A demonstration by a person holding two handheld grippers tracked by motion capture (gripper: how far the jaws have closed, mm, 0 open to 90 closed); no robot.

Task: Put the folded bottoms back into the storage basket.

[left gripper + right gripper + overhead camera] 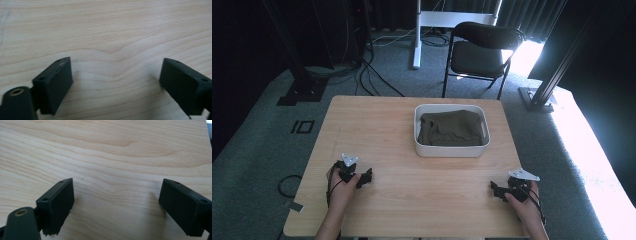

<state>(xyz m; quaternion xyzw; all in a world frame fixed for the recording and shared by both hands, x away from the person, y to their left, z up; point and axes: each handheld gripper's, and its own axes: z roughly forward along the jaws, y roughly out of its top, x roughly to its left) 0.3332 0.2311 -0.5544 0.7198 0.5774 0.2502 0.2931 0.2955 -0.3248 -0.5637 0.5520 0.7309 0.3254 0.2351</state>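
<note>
A white rectangular tub (451, 150) stands on the far middle of the wooden table (412, 200), with a dark olive cloth (449, 128) bunched inside it. My left gripper (364, 178) rests low on the table near the front left, held in a hand, well short of the tub. My right gripper (497, 190) sits near the front right in the other hand. In the left gripper view, the left gripper (115, 75) stands open over bare wood. In the right gripper view, the right gripper (116, 195) is open too, with nothing between its jaws.
A black folding chair (479, 50) stands on the carpet beyond the table. Cables (372, 70) trail across the floor at the back left, beside dark stand bases (302, 90). A black frame post (557, 65) rises at the back right.
</note>
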